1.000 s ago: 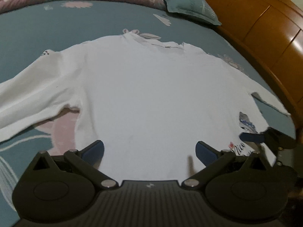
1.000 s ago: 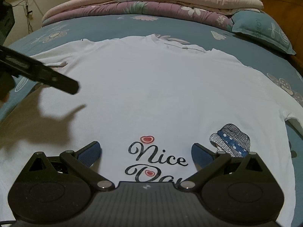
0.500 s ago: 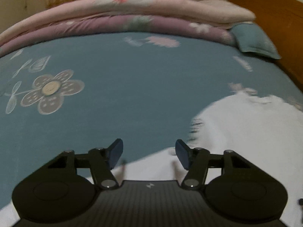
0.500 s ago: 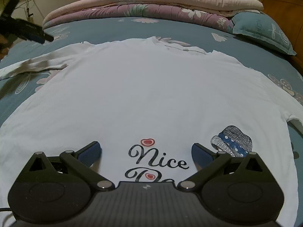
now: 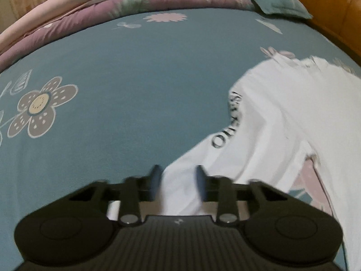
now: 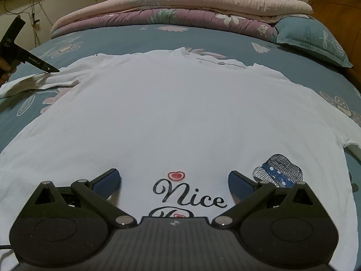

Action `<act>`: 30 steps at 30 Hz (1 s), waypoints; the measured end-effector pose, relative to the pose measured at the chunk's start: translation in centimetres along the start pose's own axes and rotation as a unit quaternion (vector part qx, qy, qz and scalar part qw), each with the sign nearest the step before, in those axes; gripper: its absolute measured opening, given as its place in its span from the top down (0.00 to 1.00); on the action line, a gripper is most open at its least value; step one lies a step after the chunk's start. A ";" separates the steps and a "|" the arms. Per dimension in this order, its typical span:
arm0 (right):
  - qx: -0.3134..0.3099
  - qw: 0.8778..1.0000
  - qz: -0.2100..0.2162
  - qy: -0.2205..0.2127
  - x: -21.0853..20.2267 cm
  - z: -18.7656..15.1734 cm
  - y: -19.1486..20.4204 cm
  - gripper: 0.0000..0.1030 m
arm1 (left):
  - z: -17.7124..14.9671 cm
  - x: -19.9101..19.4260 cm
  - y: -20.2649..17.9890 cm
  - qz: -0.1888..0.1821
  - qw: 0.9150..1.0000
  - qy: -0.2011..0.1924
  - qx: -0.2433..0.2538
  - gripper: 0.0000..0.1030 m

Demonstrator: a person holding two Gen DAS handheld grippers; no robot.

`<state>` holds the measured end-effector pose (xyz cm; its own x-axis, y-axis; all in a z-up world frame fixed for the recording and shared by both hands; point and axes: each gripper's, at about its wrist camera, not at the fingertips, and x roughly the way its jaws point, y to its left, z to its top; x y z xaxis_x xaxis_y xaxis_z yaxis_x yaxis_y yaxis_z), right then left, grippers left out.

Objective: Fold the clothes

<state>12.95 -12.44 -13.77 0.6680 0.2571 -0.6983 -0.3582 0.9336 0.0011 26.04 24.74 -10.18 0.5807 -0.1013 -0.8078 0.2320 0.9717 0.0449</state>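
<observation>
A white long-sleeved shirt point(image 6: 180, 113) lies flat, front up, on the blue flowered bed sheet point(image 5: 112, 79), with "Nice" lettering and a hat print near its hem. My right gripper point(image 6: 173, 180) stands open just above the hem, its fingers either side of the lettering, nothing held. My left gripper point(image 5: 178, 178) is at the shirt's left sleeve point(image 5: 248, 135). Its jaws are closing with the sleeve's cuff end lying flat between them, not visibly pinched. In the right wrist view the left gripper point(image 6: 53, 69) points its tip down onto that sleeve at the far left.
Folded pink and purple quilts point(image 6: 180, 6) are stacked along the far edge of the bed. A blue pillow point(image 6: 311, 38) lies at the far right against a wooden headboard point(image 6: 334, 6). A person's hand point(image 6: 3, 72) holds the left gripper.
The left gripper swung from the shirt's hem out left to the sleeve end, and its jaws narrowed from wide open to close around the sleeve. The right gripper stayed in place, open.
</observation>
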 end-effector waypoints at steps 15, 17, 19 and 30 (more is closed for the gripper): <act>0.003 1.000 -0.005 0.003 0.1 0.1 0.1 0.00 | 2.0 -2.2 0.9 0.083 0.989 -0.060 -0.106 0.82; 0.003 1.000 -0.004 0.002 0.1 0.1 0.1 0.00 | 2.4 -2.7 -0.6 0.035 0.991 -0.083 -0.101 0.58; 0.003 1.000 -0.006 0.001 0.1 0.0 0.2 0.00 | 2.9 -2.0 -2.4 -0.016 0.992 -0.079 -0.093 0.51; 0.004 1.000 -0.010 0.008 0.0 0.2 0.3 0.00 | 6.2 4.4 -4.0 0.023 0.986 -0.043 -0.157 0.50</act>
<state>12.96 -12.07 -13.63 0.6644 0.2342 -0.7098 -0.3396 0.9406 -0.0075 32.54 19.11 -10.27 0.6526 -0.0594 -0.7553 -0.0426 0.9925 -0.1148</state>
